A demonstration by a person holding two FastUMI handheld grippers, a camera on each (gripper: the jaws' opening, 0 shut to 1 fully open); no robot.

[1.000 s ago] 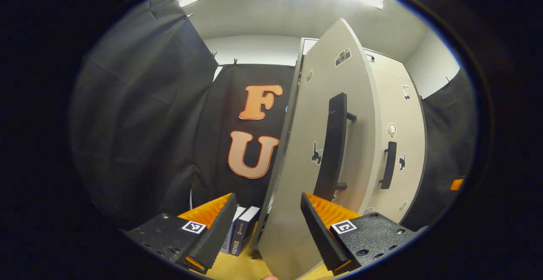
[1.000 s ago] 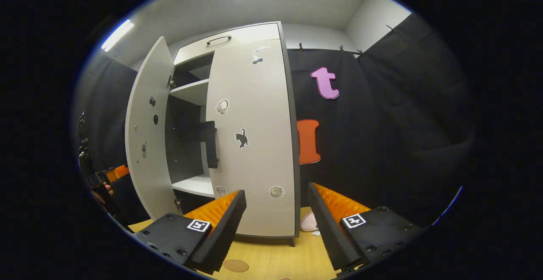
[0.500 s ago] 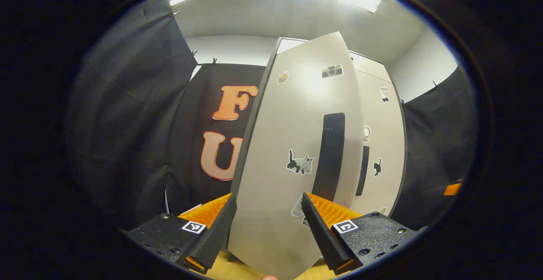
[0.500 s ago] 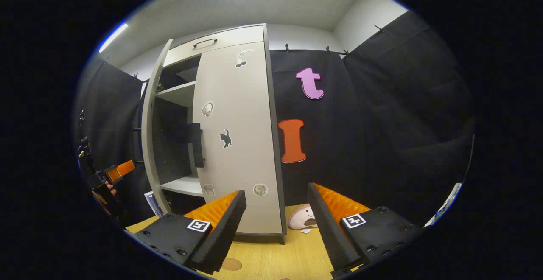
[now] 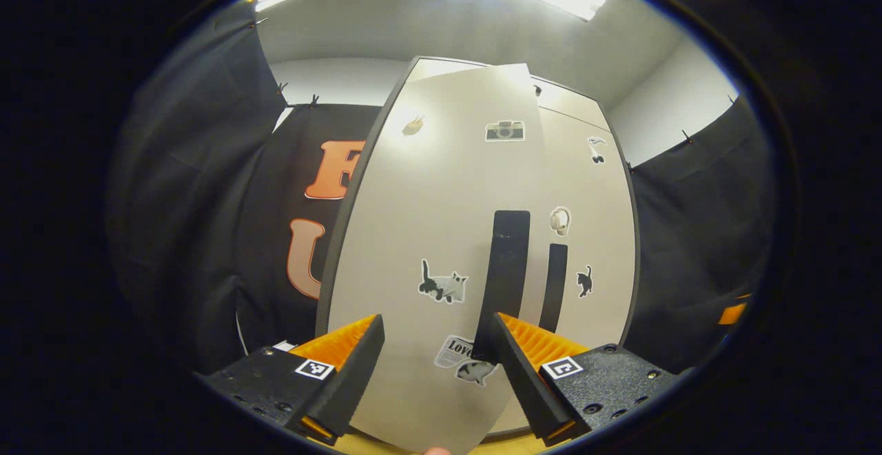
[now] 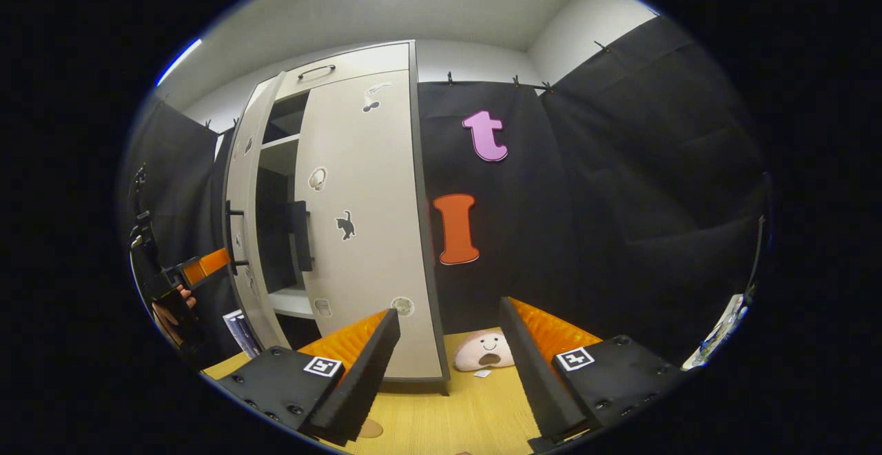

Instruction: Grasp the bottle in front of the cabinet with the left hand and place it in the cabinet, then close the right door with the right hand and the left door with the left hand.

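Since a second ago my left door [image 5: 427, 234] has swung nearly shut toward the closed right door [image 6: 358, 220]. Both tongs, left [image 5: 434, 365] and right [image 6: 448, 365], gape empty. I can't see the bottle; it's presumably inside. Pushing off-centre risks the door bouncing ajar.

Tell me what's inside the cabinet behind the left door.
Through the gap beside the left door, the cabinet shows two pale shelves and a dark back. The closed right door covers the rest, so no bottle is visible.
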